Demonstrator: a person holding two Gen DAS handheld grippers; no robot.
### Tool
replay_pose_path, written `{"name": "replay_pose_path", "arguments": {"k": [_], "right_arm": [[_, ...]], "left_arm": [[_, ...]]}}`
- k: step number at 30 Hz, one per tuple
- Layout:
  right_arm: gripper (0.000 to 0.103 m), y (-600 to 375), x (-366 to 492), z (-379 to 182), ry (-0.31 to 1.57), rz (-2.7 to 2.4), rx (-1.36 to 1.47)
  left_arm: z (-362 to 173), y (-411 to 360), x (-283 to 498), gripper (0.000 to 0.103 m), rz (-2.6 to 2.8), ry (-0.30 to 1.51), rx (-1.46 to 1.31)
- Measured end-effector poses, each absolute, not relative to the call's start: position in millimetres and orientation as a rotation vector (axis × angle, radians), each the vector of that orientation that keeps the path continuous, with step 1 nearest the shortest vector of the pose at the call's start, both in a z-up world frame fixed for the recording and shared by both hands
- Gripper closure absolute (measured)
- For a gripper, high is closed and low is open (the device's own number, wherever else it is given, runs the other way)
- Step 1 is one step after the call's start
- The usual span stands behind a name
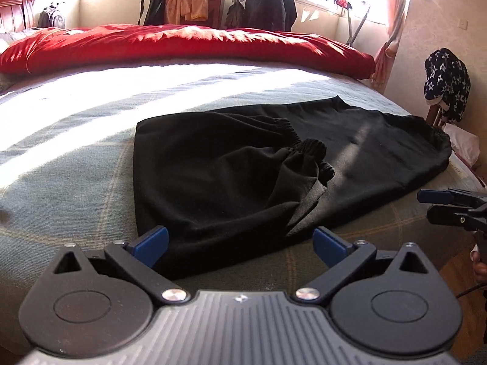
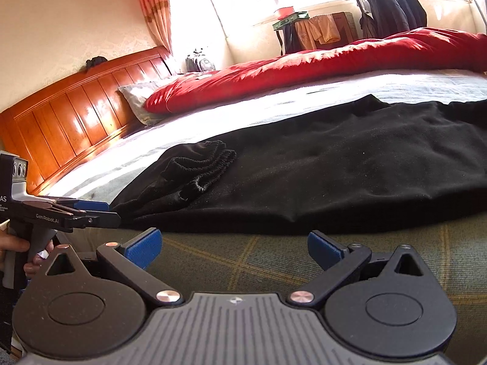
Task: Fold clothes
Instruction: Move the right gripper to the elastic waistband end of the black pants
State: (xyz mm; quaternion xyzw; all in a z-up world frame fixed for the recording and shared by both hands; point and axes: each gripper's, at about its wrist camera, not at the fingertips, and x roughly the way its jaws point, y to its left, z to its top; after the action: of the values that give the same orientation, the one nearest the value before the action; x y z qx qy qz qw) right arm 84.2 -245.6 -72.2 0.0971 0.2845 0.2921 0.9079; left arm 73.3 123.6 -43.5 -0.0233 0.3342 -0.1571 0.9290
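A black garment (image 1: 243, 164) with elastic cuffs lies partly folded on the bed; its near part is doubled over with a gathered cuff (image 1: 310, 147) on top. It also fills the right wrist view (image 2: 334, 176), with bunched cuffs (image 2: 210, 158) at its left end. My left gripper (image 1: 240, 243) is open and empty, its blue pads (image 1: 152, 243) at the garment's near edge. My right gripper (image 2: 234, 245) is open and empty, just short of the garment's near hem. The right gripper shows at the right edge of the left wrist view (image 1: 447, 206), and the left gripper shows at the left of the right wrist view (image 2: 91, 213).
The bed has a grey-green plaid cover (image 1: 76, 182). A red duvet (image 1: 182, 45) lies along its far side. A wooden headboard (image 2: 70, 118) and a pillow (image 2: 137, 94) are at the left. A star-print cloth (image 1: 447, 85) hangs on a chair beside the bed. Clothes (image 1: 268, 3) hang by the window.
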Motion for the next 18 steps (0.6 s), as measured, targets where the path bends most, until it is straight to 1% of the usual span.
{"name": "replay_pose_path", "arguments": {"k": [4, 7, 8, 10, 15, 18], "right_arm": [[0.0, -255.3, 96.5, -69.0, 0.584, 0.592, 0.219], [0.0, -262.9, 111.2, -68.5, 0.614, 0.569, 0.262], [0.0, -266.9, 115.8, -67.9, 0.635, 0.557, 0.279], [0.0, -279.4, 124.1, -62.7, 0.675, 0.521, 0.316], [0.0, -329.8, 142.6, -40.2, 0.703, 0.39, 0.41], [0.0, -370.9, 151.5, -39.5, 0.702, 0.308, 0.529]], "left_arm": [[-33.6, 121.3, 90.4, 0.001, -0.383, 0.642, -0.064], [-54.0, 111.1, 113.2, 0.001, -0.364, 0.779, -0.088], [-55.7, 109.9, 115.0, 0.002, -0.346, 0.788, -0.097], [-41.9, 112.1, 116.6, 0.002, -0.335, 0.75, -0.137], [5.5, 113.2, 137.1, 0.001, -0.385, 0.642, -0.239], [19.9, 95.7, 163.1, 0.001, -0.412, 0.665, -0.235]]}}
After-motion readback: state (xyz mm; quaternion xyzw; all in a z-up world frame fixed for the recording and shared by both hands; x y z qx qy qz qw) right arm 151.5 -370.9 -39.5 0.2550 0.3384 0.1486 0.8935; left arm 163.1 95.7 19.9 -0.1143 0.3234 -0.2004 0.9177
